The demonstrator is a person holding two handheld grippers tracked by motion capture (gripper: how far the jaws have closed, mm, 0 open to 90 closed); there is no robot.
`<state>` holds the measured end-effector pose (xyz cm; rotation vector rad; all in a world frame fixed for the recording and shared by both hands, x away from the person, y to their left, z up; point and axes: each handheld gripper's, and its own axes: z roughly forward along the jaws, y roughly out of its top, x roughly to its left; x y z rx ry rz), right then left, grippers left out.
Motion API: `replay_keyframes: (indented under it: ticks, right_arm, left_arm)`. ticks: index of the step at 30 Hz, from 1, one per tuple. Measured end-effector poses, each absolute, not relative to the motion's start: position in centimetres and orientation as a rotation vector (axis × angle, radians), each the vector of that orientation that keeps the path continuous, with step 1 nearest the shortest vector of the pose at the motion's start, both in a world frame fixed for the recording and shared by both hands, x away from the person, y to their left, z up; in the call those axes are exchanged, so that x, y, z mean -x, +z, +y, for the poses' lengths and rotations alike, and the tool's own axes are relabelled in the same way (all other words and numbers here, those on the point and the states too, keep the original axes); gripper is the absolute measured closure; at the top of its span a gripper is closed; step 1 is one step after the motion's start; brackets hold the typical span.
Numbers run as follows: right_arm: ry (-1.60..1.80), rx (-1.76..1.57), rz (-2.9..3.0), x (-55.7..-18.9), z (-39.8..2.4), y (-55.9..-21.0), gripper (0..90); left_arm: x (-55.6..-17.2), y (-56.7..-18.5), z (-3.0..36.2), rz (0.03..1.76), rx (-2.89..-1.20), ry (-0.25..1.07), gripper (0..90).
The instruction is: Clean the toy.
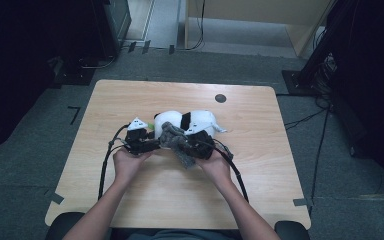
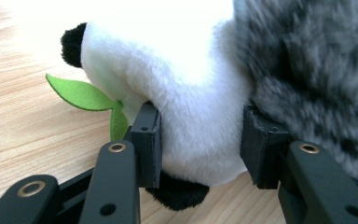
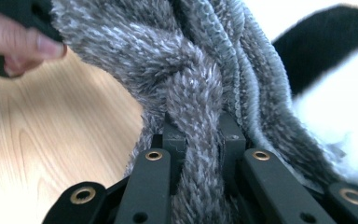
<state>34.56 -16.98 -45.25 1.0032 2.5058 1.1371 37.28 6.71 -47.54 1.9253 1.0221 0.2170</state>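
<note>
Toy panda (image 1: pixel 187 121) lying on its side near the middle of the table (image 1: pixel 130 100), white and black, with a green leaf (image 2: pixel 81 94) poking out by the head. Soft grey scarf (image 1: pixel 176 142) draped against the front of the toy, on the side near the person.

Left gripper (image 1: pixel 142 141) squeezing a fat white part of the panda (image 2: pixel 191 116), jaws partway closed, pads pressed into the fluff on both sides. Probably held this way to keep the toy from sliding or rolling while the scarf gets pulled.

Right gripper (image 1: pixel 200 145) pinching one twisted strip of the scarf (image 3: pixel 196 140), jaws nearly shut, the strip squashed thin between them. Tight hold because floppy cloth slips out easily. Rest of the scarf bunched in loops above the jaws, right up against the panda.

Fingers of the left hand (image 3: pixel 14 46) seen past the scarf, so both grippers very close together. Looks like wrapping or tying the scarf around the toy: one hand steadying, one hand pulling.
</note>
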Motion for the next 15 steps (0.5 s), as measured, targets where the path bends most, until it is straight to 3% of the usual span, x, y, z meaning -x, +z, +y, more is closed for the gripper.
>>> replay_keyframes:
  ticks: [15]
  right_arm:
    - [1.09,-1.098,2.581,-33.9,-20.5,-47.2,79.4]
  left_arm:
    - [-37.3,-47.6,6.6,1.018,-1.932,0.209,56.4]
